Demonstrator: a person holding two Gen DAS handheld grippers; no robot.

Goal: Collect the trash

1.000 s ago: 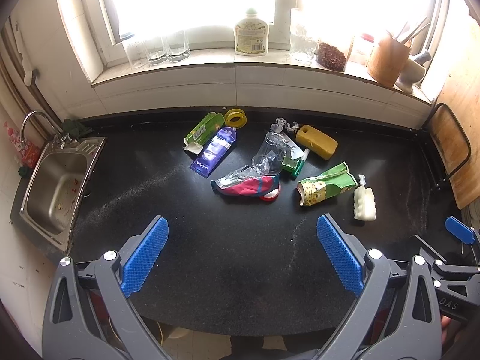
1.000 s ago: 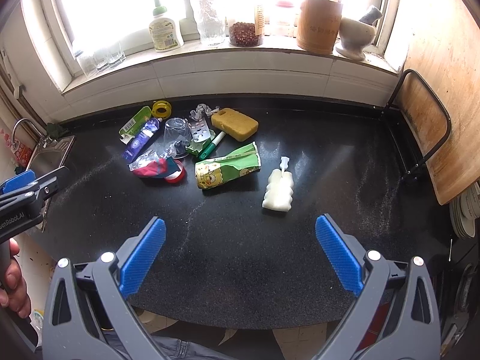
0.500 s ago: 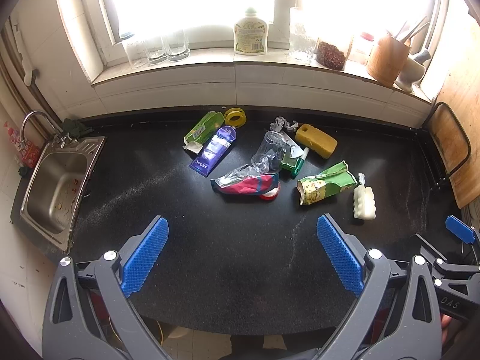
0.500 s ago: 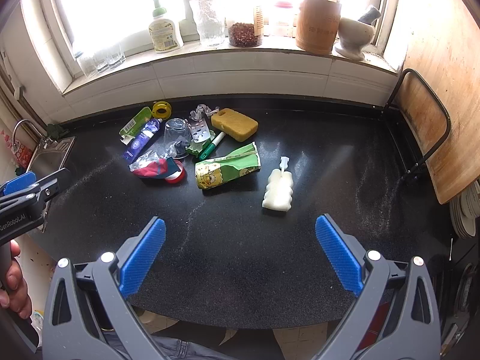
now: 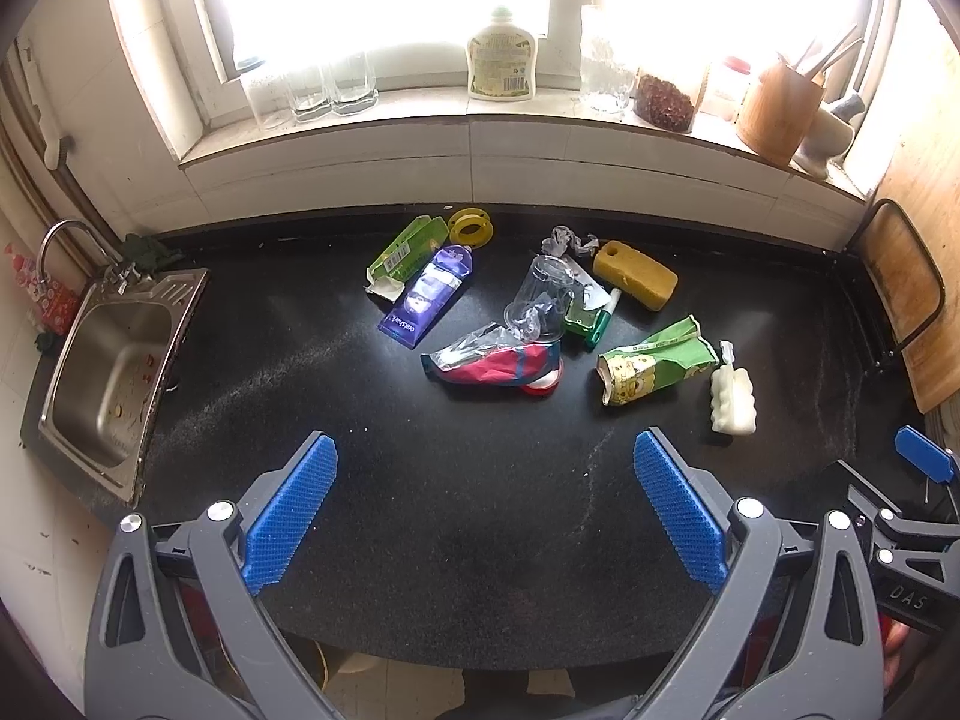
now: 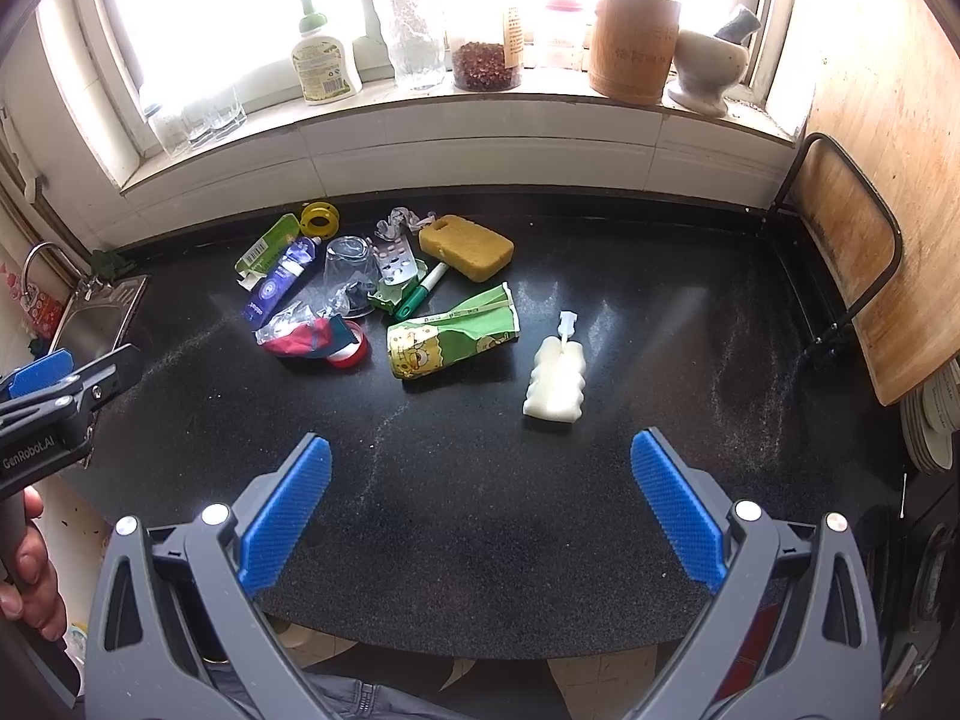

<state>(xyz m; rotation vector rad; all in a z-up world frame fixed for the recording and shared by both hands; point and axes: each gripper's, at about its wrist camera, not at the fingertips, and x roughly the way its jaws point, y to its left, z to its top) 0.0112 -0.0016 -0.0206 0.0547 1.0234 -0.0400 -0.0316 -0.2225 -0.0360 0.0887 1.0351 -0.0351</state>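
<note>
**A:** Why are both grippers hanging back by the front edge of the counter [image 5: 480, 540]?

**B:** I hold them there so I can see all the trash at once. The left gripper [image 5: 486, 516] has its fingers spread wide and holds nothing. The right gripper [image 6: 480, 516] is the same.

**A:** Where is the trash?

**B:** It sits in a heap near the back edge, about the middle. The green bag [image 6: 451, 339] and the white foam piece [image 6: 555, 381] lie closest to me.

**A:** Is there room to move?

**B:** Yes. The front half is bare. The sink [image 5: 114, 360] is at the left end, and a metal rack [image 6: 840, 276] stands at the right end, so I think going straight in is safest.
</note>
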